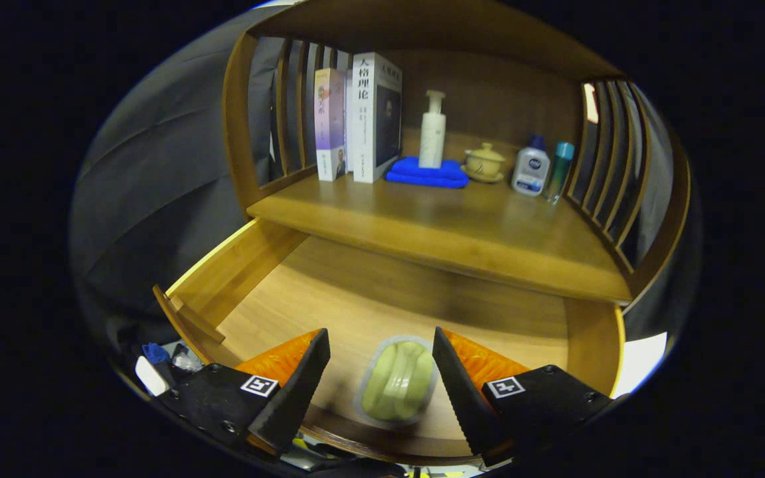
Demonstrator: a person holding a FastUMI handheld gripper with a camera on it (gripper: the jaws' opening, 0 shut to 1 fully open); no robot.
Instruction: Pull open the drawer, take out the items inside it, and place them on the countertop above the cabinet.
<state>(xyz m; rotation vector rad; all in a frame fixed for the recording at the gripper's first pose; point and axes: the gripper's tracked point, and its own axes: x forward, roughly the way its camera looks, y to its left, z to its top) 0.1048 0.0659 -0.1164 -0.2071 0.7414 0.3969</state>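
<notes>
Gripper view is showing a pale green item in a clear wrapper (399,380) lying on the drawer (382,299) floor near its front edge, sitting between the two fingers of the hand-held gripper (381,372), which is standing open with a gap on either side of the pack, so neither finger is pressing on it yet. The step in hand looks to be the grasp: the drawer is already pulled out and this pack is the sole item I can make out inside it. To do it well, the fingers should be coming down level with the middle of the pack before closing, squeezing across its narrow width and gently, since the wrapper looks soft and slippery and could be squirming out or crumpling. After that, the lift needs to be clearing the drawer's front lip and the overhanging edge of the bench (435,226) above. On that bench the back is taken up by books (359,119), a white pump bottle (433,133) on a blue cloth (425,174), a small lidded cup (484,161) and two little bottles (542,169), so the bare front strip is looking like the safest landing spot.
</notes>
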